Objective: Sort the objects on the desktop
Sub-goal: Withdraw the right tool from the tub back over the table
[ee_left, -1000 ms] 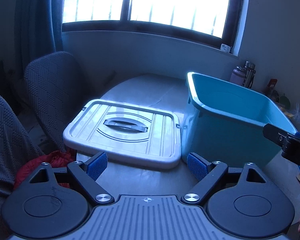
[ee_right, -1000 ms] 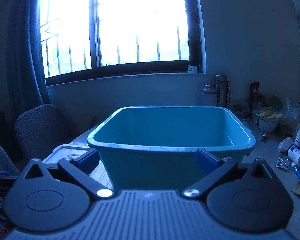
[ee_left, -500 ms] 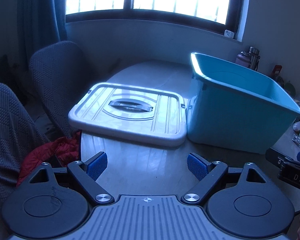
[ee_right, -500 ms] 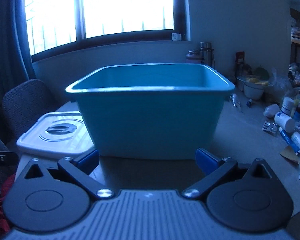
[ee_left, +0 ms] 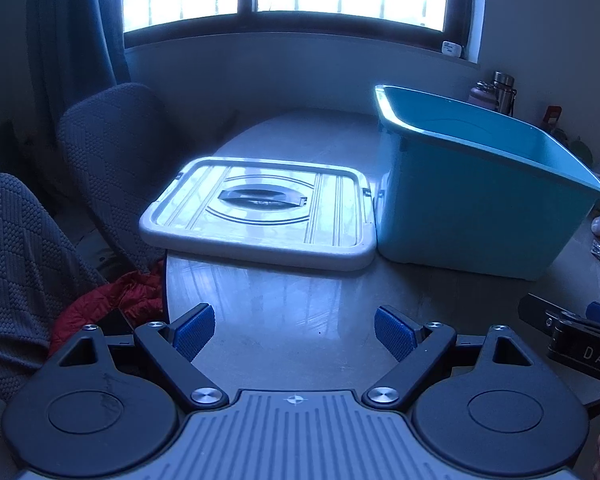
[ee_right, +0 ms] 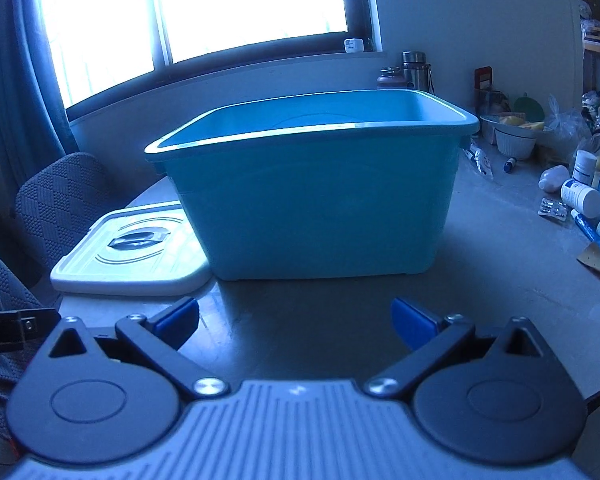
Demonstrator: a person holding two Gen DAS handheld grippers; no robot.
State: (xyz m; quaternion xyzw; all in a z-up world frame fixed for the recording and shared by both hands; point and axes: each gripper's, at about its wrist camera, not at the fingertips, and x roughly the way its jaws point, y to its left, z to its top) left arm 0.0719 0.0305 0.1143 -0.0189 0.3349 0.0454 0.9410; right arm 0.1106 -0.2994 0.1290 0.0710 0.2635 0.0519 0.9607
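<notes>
The table (ee_left: 300, 320) is seen stretching away under both cameras, pale and glossy. On it the blue bin (ee_right: 320, 204) is stood upright, its rim catching the window light; from the left wrist it is viewed at an angle (ee_left: 480, 208), from the right wrist head-on. The grey lid (ee_left: 260, 216) is laid flat just beside the bin's left wall, its edge hanging a little over the table's rim, and its handle is shown clearly only from the left wrist. Two chairs (ee_left: 108, 148) and a red cloth (ee_left: 112, 300) are caught chiefly from the left wrist. From the right wrist alone the loose clutter is revealed: white bottles (ee_right: 580, 196), a blister pack (ee_right: 554, 209), a blue tube (ee_right: 592, 232), all lying well apart from the bin, to its right. The left gripper (ee_left: 294, 332) is held over bare table, jaws spread wide, nothing between them. The right gripper (ee_right: 296, 320) is likewise spread wide and nothing is gripped.
</notes>
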